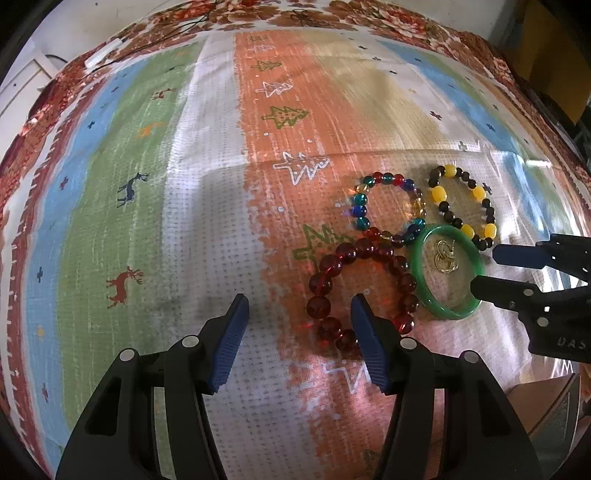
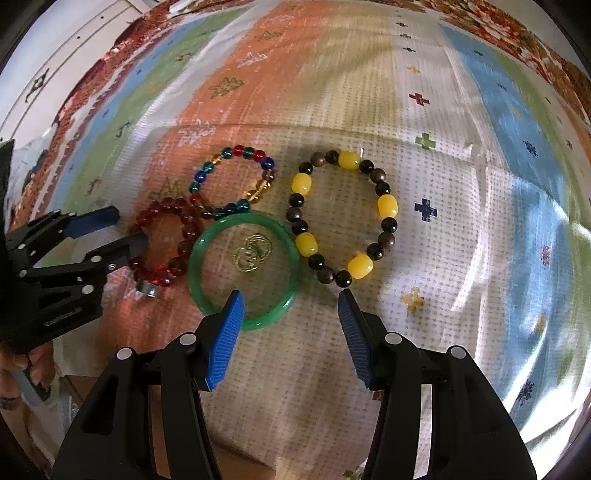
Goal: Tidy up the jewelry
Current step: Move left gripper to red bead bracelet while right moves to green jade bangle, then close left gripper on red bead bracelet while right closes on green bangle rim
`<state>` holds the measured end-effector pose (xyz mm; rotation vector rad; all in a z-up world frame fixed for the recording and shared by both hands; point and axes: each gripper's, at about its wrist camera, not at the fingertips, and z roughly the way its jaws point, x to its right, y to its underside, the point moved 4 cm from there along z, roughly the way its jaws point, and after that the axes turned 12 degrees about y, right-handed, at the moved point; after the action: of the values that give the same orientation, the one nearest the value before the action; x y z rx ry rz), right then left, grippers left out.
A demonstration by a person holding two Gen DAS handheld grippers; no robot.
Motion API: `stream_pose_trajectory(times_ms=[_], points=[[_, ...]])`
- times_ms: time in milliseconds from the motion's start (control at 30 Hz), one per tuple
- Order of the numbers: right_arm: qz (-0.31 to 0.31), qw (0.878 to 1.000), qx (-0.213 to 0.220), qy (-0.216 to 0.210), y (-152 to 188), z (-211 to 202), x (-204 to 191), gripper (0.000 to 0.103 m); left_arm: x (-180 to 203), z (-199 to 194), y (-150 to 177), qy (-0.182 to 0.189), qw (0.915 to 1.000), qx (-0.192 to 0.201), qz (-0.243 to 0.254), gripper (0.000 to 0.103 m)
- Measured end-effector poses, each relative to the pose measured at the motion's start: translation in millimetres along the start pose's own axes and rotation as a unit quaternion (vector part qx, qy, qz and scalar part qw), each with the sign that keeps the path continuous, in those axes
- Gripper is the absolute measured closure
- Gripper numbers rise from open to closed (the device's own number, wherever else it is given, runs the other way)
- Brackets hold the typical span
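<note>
Green bangle [image 2: 243,273] centre frame: rigid, slick, breakable; take by rim. Right gripper [image 2: 291,314], left gripper [image 1: 299,321] both agape, empty.

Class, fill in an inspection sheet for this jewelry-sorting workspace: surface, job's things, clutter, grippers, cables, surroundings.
Surface: patterned striped tablecloth under a clear, glossy cover.
Job's things: dark red bead bracelet, multicolour bead bracelet, yellow-and-dark bead bracelet, green bangle lying around small gold earrings; a silver ring by the red bracelet.
Clutter: nothing seen.
Grippers: left gripper open over the red bracelet's edge; right gripper open above the bangle; neither holds anything.
Cables: thin dark cords at the far edge.
Surroundings: white furniture beyond the table.
</note>
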<state>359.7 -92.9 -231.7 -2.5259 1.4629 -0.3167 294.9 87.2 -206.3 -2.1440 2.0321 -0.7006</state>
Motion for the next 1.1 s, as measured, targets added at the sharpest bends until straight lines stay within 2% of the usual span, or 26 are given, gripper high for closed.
stream_pose_trajectory(times_ms=[167,200,267,367,400,433,500,633,967,1100], points=[[0.004,1.000,-0.006,0.004,-2.8,3.8,1.0,0.050,0.9,1.4,1.1,-0.006,0.9999,-0.003,0.008,0.047],[0.000,1.000,-0.007,0.007,-3.3,4.5,0.4,0.050,1.1,1.1,1.5,-0.009,0.9999,-0.003,0.012,0.050],[-0.010,1.000,-0.006,0.017,-4.0,5.3,-1.2,0.055,0.7,1.1,1.2,-0.015,0.9998,-0.002,0.014,0.064],[-0.010,1.000,-0.006,0.010,-4.7,5.7,-2.6,0.072,0.1,1.7,1.5,-0.017,0.9997,-0.003,0.015,0.076],[-0.011,1.000,-0.007,0.010,-3.8,5.8,-2.4,0.082,0.7,2.3,1.7,-0.018,0.9997,-0.004,0.018,0.079],[-0.017,1.000,-0.007,0.013,-3.2,6.0,-3.1,0.086,0.9,2.6,2.1,-0.017,0.9997,-0.005,0.018,0.086],[-0.025,1.000,-0.002,0.015,-1.4,5.3,-4.4,0.087,1.5,1.9,2.5,-0.016,0.9997,-0.005,0.019,0.088],[-0.024,1.000,0.000,0.010,1.7,3.5,-3.2,0.095,1.1,-2.1,2.2,-0.007,0.9999,0.002,0.012,0.090],[-0.044,0.998,0.026,0.022,5.5,-17.3,-11.8,0.095,6.0,-23.4,-3.2,0.007,0.9993,0.035,0.008,0.090],[-0.038,0.999,0.033,0.004,4.7,-25.3,-13.8,0.095,6.9,-28.3,-3.9,0.011,0.9990,0.042,0.008,0.090]])
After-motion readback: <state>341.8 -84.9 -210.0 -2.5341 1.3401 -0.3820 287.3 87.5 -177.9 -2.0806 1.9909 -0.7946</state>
